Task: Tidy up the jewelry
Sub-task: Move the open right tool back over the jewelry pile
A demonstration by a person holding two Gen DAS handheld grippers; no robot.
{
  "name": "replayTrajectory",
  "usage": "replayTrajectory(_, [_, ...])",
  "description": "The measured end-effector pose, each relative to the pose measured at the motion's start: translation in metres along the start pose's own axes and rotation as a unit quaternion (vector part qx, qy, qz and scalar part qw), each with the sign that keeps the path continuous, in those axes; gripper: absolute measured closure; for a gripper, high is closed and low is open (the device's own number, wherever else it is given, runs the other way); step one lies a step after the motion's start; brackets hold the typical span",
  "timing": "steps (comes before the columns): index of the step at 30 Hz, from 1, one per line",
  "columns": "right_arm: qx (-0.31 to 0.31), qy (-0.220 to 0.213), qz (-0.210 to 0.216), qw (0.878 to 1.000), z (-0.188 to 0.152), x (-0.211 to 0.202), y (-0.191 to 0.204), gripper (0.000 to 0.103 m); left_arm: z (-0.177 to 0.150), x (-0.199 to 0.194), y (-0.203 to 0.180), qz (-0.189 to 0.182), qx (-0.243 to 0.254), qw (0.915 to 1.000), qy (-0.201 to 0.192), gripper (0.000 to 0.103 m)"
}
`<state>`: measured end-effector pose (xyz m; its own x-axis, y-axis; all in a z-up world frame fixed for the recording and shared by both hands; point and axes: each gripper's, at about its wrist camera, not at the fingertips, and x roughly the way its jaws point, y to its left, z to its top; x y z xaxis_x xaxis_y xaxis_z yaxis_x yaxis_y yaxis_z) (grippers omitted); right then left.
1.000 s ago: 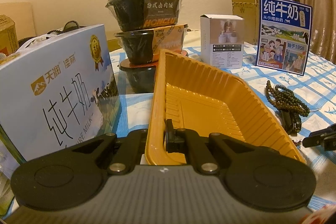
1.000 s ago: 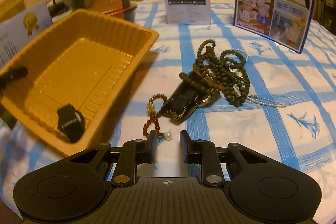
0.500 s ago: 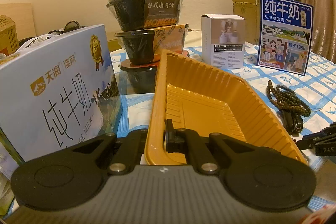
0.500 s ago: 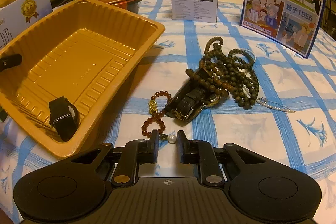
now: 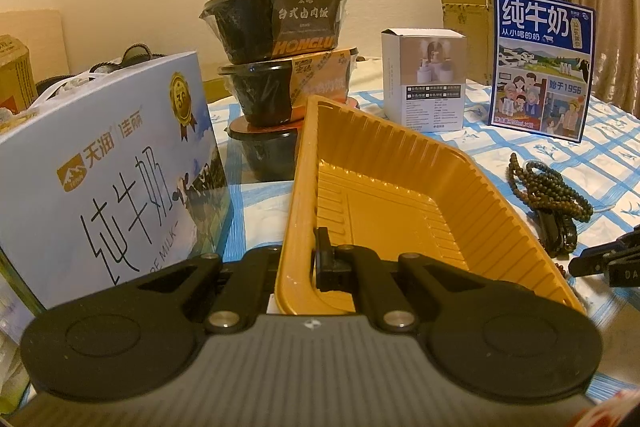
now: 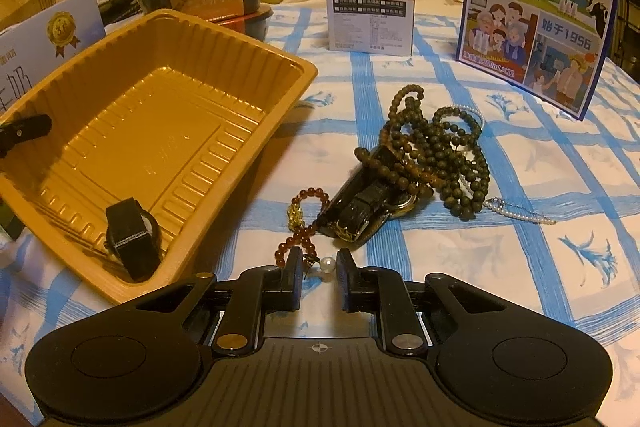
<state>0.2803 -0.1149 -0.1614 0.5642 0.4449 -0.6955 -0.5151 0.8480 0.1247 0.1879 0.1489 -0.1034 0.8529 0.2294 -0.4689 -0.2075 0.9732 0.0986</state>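
- Left hand-held gripper point(image 5: 298, 261) clamps the near rim of the golden plastic tray point(image 5: 404, 223); a black watch point(image 6: 132, 237) lies inside
- Right hand-held gripper point(image 6: 319, 277), jaws narrowly parted around a pearl earring point(image 6: 326, 263); beaded bracelets point(image 6: 436, 147) heaped just beyond on the tabletop point(image 6: 480, 247)

Tray point(image 6: 280, 67) glossy ribbed gold plastic; tablecloth point(image 6: 520, 247) matt cloth; milk carton point(image 6: 536, 7) printed card.

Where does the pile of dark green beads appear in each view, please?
Left wrist: green beads at the right edge, right of the orange tray.
Right wrist: green beads centre-right, right of the tray.
Shared landmark: blue milk carton behind them.
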Motion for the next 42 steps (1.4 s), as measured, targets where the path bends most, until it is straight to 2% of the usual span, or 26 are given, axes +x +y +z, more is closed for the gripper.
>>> replayTrajectory(7, [0.009, -0.022, 0.010, 1.000, 0.008, -0.014, 0.001, 0.085, 0.000, 0.000, 0.000, 0.001, 0.000, 1.0000, -0.001, 0.099])
replayTrajectory(15, [0.020, -0.081, 0.092, 0.992, 0.037, -0.041, 0.021, 0.085, 0.000, -0.001, -0.001, 0.000, -0.001, 1.0000, -0.001, 0.099])
replayTrajectory(25, [-0.028, -0.036, 0.108, 0.993, 0.034, 0.002, 0.059, 0.085, -0.002, 0.000, 0.003, -0.003, -0.009, 1.0000, 0.002, 0.099])
replayTrajectory(32, [-0.040, -0.047, 0.099, 0.993, 0.033, 0.010, 0.061, 0.085, -0.002, 0.001, 0.003, -0.003, -0.010, 0.9999, 0.003, 0.099])
replayTrajectory(34, [-0.036, -0.057, 0.100, 0.993, 0.034, 0.006, 0.059, 0.083, -0.002, 0.001, 0.003, -0.002, -0.010, 0.9999, 0.003, 0.099])
replayTrajectory(38, [-0.024, -0.084, 0.104, 0.991, 0.037, -0.008, 0.050, 0.062, -0.002, 0.001, 0.001, 0.001, -0.007, 1.0000, 0.001, 0.099])
replayTrajectory(42, [0.005, -0.109, 0.090, 0.990, 0.033, -0.030, 0.031, 0.061, -0.002, 0.000, -0.001, 0.002, -0.004, 1.0000, 0.001, 0.099])
